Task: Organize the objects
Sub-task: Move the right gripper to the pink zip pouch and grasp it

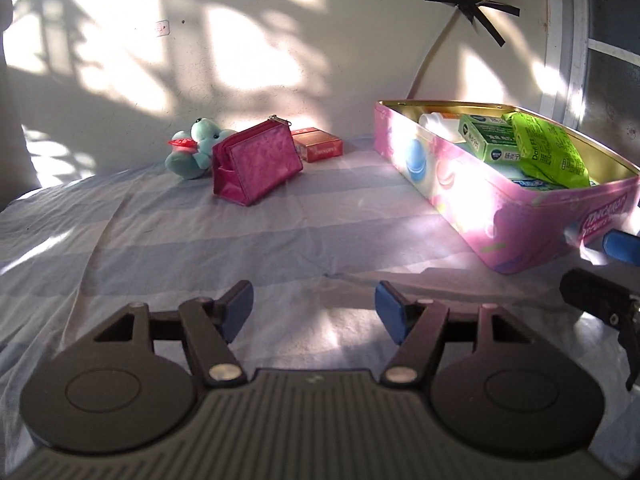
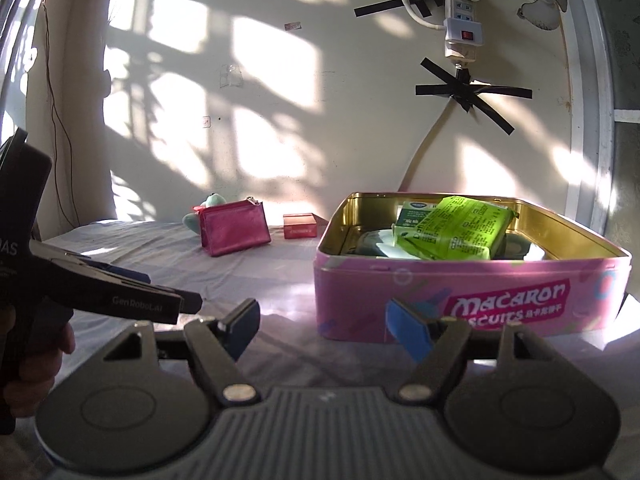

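A pink macaron biscuit tin (image 1: 460, 196) (image 2: 472, 292) stands open on the bed. It holds a green packet (image 1: 552, 152) (image 2: 452, 232), a green box (image 1: 486, 138) and other items. Far back lie a pink zip pouch (image 1: 256, 168) (image 2: 234, 230), a teal plush toy (image 1: 192, 152) (image 2: 210, 204) and a small red box (image 1: 318, 144) (image 2: 300, 226). My left gripper (image 1: 314, 308) is open over bare sheet, left of the tin, nothing between its pads. My right gripper (image 2: 326, 328) is open just in front of the tin's near wall, empty.
A striped blue-grey bedsheet (image 1: 160, 248) covers the surface, backed by a sunlit wall. A power strip (image 2: 462, 12) and taped cable (image 2: 472, 96) hang on the wall above the tin. A person's hand (image 2: 36, 360) holds the left tool, whose fingers (image 2: 132, 300) reach in from the left.
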Demonstrator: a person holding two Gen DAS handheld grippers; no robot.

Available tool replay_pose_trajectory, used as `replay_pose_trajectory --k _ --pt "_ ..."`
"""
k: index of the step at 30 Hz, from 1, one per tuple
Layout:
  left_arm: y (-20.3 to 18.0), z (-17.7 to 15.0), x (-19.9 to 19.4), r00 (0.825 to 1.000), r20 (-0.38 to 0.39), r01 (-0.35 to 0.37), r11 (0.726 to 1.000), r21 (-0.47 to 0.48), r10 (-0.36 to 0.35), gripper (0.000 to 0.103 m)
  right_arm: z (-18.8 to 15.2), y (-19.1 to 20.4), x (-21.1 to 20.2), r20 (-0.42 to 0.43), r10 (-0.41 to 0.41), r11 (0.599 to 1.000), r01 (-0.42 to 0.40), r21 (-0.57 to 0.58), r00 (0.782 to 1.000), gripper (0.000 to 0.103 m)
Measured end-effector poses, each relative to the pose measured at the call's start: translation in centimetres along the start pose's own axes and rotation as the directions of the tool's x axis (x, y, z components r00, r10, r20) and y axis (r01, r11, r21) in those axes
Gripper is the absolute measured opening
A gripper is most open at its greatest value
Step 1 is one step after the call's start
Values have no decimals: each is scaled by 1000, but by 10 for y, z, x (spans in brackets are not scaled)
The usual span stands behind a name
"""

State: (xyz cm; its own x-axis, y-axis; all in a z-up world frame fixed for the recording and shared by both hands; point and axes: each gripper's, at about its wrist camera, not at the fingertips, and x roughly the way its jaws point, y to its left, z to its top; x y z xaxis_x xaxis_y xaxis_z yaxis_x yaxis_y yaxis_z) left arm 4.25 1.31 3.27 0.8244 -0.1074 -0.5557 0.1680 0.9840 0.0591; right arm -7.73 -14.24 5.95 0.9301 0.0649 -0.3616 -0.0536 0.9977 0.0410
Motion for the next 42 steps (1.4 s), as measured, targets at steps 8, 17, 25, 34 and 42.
replay_pose_trajectory --k 8,17,25,34,42 --pt "42 -11 15 995 -34 -89 996 -20 89 70 -2 27 21 -76 78 997 -80 -19 994 72" --pt "81 -12 23 986 -14 -164 986 -7 164 71 -1 42 43 -134 119 992 -123 -26 984 72" --pt "123 -6 31 980 -16 -197 973 -120 196 71 8 65 70 -175 144 986 -157 -62 974 72" --pt "146 -9 29 990 -2 -137 944 -301 143 71 63 90 152 -168 188 982 -186 28 968 59" --pt "158 -9 33 996 1 -80 935 -347 86 78 77 146 242 -197 46 983 -80 -166 979 48"
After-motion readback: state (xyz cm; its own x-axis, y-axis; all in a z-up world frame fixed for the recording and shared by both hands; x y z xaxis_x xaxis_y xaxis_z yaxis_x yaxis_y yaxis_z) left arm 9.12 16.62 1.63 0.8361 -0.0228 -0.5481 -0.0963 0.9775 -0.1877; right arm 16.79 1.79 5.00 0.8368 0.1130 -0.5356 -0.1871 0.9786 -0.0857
